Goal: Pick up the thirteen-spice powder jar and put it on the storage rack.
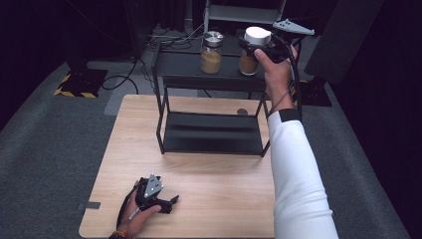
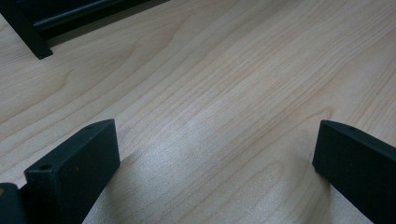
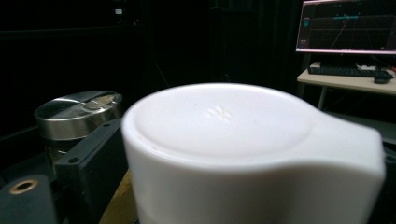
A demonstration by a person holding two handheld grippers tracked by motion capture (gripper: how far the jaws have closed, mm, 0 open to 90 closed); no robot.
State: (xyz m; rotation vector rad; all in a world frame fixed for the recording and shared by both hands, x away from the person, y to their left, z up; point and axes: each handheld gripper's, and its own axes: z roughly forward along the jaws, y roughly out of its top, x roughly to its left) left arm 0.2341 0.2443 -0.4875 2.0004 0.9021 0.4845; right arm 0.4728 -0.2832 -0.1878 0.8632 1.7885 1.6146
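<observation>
Right gripper jaws apart around the white-lidded glass jar of brown powder on the black metal shelf; left gripper gapes empty over the wooden surface

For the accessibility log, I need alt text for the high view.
The right claw sits around a white-lidded jar on the black rack's top shelf, beside a metal-lidded jar. The left claw rests open on the wooden table.
</observation>
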